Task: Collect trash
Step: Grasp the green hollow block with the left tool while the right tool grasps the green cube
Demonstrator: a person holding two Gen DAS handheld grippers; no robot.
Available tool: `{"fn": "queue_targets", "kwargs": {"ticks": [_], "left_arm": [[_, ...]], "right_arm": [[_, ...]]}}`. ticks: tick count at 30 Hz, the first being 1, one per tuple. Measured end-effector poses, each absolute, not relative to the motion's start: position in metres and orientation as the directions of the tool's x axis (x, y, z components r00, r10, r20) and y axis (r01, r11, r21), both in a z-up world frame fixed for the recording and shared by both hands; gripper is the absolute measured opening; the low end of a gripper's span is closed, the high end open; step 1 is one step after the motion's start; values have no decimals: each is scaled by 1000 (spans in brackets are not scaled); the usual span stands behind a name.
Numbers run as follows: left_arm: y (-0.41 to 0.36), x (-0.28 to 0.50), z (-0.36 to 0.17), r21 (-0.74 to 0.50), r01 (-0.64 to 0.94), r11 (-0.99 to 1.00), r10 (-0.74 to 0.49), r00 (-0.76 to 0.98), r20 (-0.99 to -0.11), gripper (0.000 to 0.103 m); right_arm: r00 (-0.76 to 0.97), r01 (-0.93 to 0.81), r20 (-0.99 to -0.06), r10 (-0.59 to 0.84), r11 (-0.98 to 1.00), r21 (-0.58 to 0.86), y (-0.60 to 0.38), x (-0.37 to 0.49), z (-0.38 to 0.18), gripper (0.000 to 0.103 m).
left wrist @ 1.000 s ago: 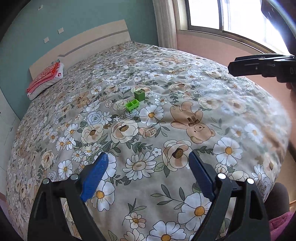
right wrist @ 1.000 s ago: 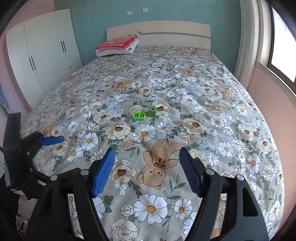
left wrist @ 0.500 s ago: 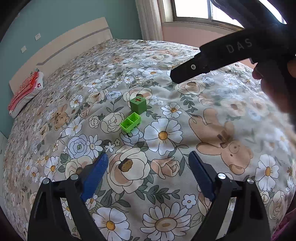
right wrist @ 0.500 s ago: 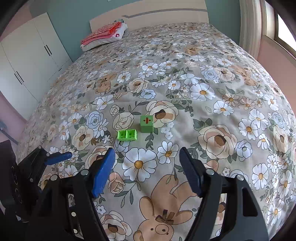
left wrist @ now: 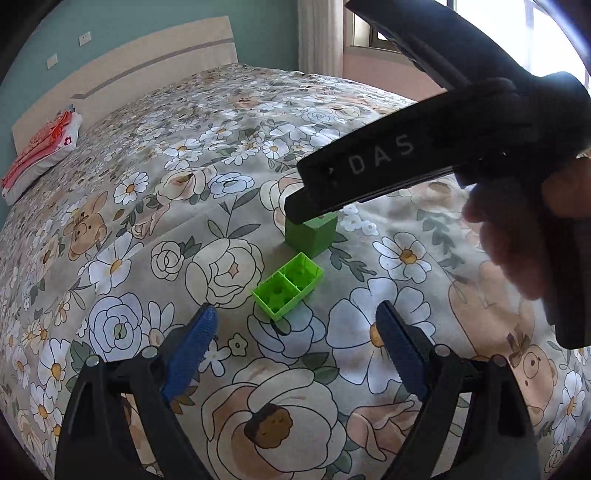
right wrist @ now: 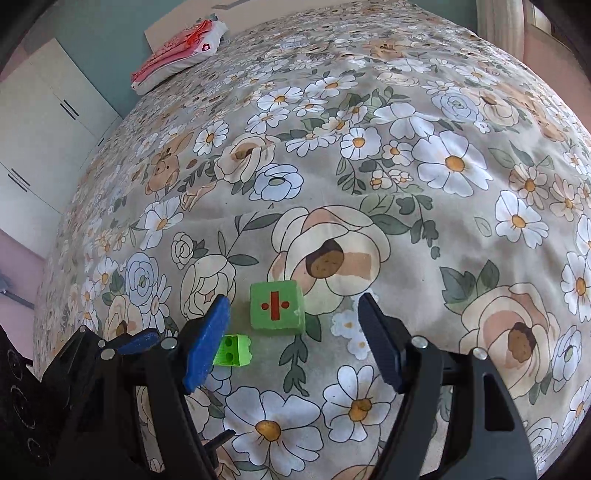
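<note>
A dark green cube (right wrist: 277,312) with a red mark on top and a light green two-cell brick (left wrist: 288,290) lie side by side on the flowered bedspread (right wrist: 424,173). My left gripper (left wrist: 295,334) is open, with the brick just ahead of its blue pads. My right gripper (right wrist: 293,336) is open, with the cube between and just ahead of its fingertips. In the right wrist view the brick (right wrist: 233,350) is partly hidden behind the left pad. In the left wrist view the right gripper's black body hangs over the cube (left wrist: 312,232).
A folded red and white cloth (right wrist: 179,55) lies at the head of the bed by the headboard (left wrist: 125,79). A white wardrobe (right wrist: 40,136) stands beyond the bed's left side. A curtain and window (left wrist: 369,33) are at the right.
Both grippers have moved forward and down over the bed toward the two green pieces, which now sit close to the fingertips. Both stay open.
</note>
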State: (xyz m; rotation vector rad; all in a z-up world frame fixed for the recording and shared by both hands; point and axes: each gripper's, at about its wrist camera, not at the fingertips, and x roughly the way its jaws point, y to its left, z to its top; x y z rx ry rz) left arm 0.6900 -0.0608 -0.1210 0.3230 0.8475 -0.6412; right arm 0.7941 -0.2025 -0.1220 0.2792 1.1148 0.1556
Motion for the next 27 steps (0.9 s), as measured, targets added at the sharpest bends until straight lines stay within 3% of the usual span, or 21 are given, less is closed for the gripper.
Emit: {"fn": "queue_targets", "kwargs": {"ticks": [2, 4, 7, 10, 14, 17, 19, 23, 27], "left_arm": [[-64, 696, -125, 2, 645, 764, -403, 479, -780, 84], [-67, 702, -131, -15, 653, 757, -406, 453, -794, 72], [-71, 709, -142, -25, 660, 751, -399, 423, -813, 58], [-68, 711, -142, -50, 658, 751, -421, 420, -804, 52], [-68, 712, -142, -58, 654, 755, -427, 422, -800, 49], [-75, 712, -141, 16, 640, 768, -385, 482, -787, 50], [-78, 712, -141, 31, 637, 770, -379, 496, -781, 55], [-82, 711, -144, 35, 654, 755, -387, 489, -782, 55], [-78, 714, -144, -24, 639, 769, -409, 463, -787, 27]], "right_arm": [[432, 24, -864, 258, 955, 297, -200, 800, -127, 72], [425, 37, -870, 248, 956, 290, -197, 805, -132, 70], [409, 41, -879, 243, 958, 284, -194, 810, -141, 57], [412, 46, -879, 238, 958, 282, -194, 811, -147, 51], [422, 53, -872, 250, 953, 299, -194, 809, -148, 46], [423, 55, -873, 244, 954, 293, -194, 810, -150, 37], [420, 57, -873, 247, 953, 297, -195, 810, -151, 37], [419, 56, -875, 244, 954, 293, -195, 810, -152, 37], [423, 53, -876, 231, 959, 278, -193, 809, -154, 35]]}}
